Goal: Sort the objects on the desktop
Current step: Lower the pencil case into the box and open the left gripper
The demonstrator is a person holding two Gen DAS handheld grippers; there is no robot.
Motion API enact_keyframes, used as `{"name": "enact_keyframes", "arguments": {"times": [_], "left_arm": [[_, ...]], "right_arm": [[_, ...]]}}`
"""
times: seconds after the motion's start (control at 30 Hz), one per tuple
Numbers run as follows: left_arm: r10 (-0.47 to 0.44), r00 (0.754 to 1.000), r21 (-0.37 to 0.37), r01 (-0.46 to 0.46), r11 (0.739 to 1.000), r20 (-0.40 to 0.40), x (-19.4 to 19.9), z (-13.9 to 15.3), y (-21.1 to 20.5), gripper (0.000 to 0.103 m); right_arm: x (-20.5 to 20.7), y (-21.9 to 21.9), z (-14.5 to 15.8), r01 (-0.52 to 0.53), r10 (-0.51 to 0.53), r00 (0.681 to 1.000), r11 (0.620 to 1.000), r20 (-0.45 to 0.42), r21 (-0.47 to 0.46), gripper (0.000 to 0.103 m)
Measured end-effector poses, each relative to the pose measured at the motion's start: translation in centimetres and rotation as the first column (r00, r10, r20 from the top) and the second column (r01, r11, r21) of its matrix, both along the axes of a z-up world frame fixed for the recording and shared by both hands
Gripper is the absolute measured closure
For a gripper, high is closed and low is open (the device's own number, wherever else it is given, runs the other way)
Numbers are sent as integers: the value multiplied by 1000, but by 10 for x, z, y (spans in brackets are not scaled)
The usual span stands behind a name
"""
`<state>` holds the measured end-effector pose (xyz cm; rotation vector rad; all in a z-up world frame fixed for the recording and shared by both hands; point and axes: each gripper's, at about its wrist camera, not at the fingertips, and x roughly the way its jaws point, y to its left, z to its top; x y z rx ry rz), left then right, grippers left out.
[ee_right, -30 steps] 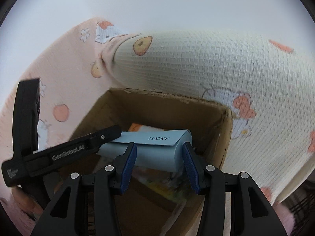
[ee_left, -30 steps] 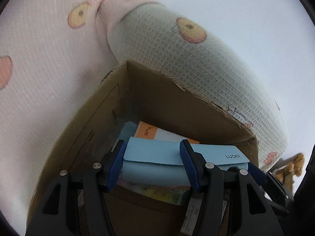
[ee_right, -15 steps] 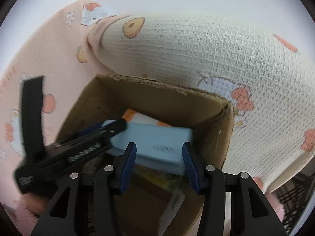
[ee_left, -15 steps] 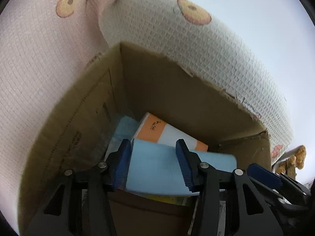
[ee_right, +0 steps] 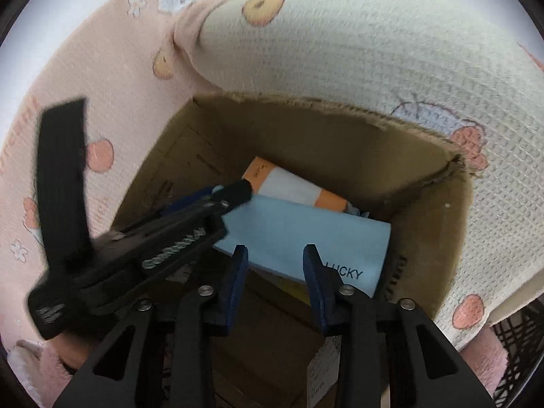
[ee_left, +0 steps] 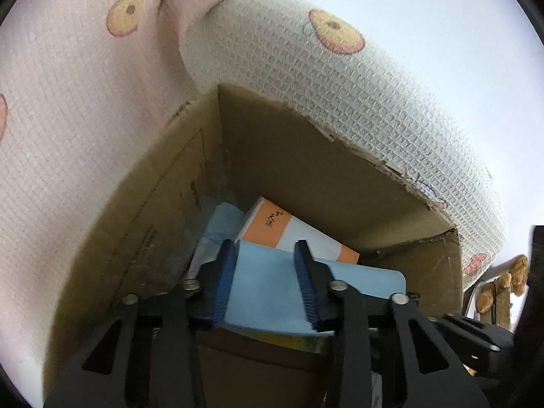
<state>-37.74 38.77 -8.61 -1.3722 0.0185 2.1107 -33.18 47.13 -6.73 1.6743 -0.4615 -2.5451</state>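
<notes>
Blue pouch (ee_left: 272, 289) lies crosswise in your cardboard box (ee_left: 306, 176), left gripper (ee_left: 267, 280) clamped on it, right gripper (ee_right: 275, 275) apart nearby.

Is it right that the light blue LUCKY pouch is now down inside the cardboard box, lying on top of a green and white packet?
Not quite. The pouch is inside the cardboard box, but the packet under it is orange and white, not green and white. The right wrist view shows this, and the left wrist view shows the same orange band with dark lettering.
</notes>
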Motion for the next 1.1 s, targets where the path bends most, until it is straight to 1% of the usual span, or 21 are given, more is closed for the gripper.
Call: {"name": "enact_keyframes", "arguments": {"times": [0.03, 0.07, 0.1, 0.13, 0.27, 0.4, 0.53, 0.6, 0.63, 0.67, 0.7, 0.77, 0.9, 1.03, 1.1], "left_arm": [[-3, 1000, -29, 3, 1000, -14, 3, 3, -2, 79], [-9, 1000, -79, 7, 997, -29, 7, 4, -3, 90], [-19, 1000, -114, 16, 993, -24, 9, 4, -4, 95], [-24, 1000, -129, 23, 991, -6, 12, 3, -9, 95], [-20, 998, -114, 28, 993, 67, 24, -2, -27, 95], [-20, 995, -119, 31, 992, 95, 32, -2, -36, 95], [-42, 992, -81, 52, 995, 122, 40, 3, -34, 95], [-45, 989, -108, 60, 992, 139, 39, -3, -28, 95], [-44, 988, -126, 63, 990, 148, 36, -5, -10, 95], [-41, 986, -144, 65, 987, 163, 34, -10, -9, 95], [-43, 981, -150, 72, 986, 187, 34, -16, -8, 95], [-44, 972, -133, 76, 988, 231, 33, -26, -7, 95], [-18, 976, -139, 50, 989, 218, 29, -28, -6, 95], [-13, 981, -118, 36, 992, 193, 22, -22, -7, 95], [-4, 981, -110, 25, 994, 192, 17, -20, -7, 95]], "right_arm": [[-3, -3, -3, -9, 8, 1000, 1000, 16, 12, 71], [-4, -6, -5, -11, 10, 1000, 999, 21, 40, 71], [-4, -7, -5, -8, 7, 1000, 999, 17, 49, 71], [-5, -7, -5, -2, 2, 1000, 999, 16, 46, 71], [-8, -5, -5, 8, -9, 1000, 999, 23, 34, 72], [-5, -9, -3, 7, -8, 1000, 998, 19, 55, 72], [-7, -8, -9, 8, -9, 1000, 998, 21, 55, 72], [-8, -6, -10, 8, -10, 1000, 998, 24, 58, 72], [-8, -5, -11, 11, -12, 1000, 998, 26, 58, 72], [-9, -4, -11, 13, -14, 1000, 998, 26, 57, 72], [-9, -4, -11, 13, -14, 1000, 998, 27, 55, 72], [-8, -4, -11, 10, -11, 1000, 998, 26, 54, 72], [-2, 2, -9, 13, -14, 1000, 999, 21, 48, 72], [-3, 12, -7, 26, -26, 1000, 1000, 13, -4, 72], [1, 12, -3, 20, -20, 999, 1000, 26, 6, 71]]}}
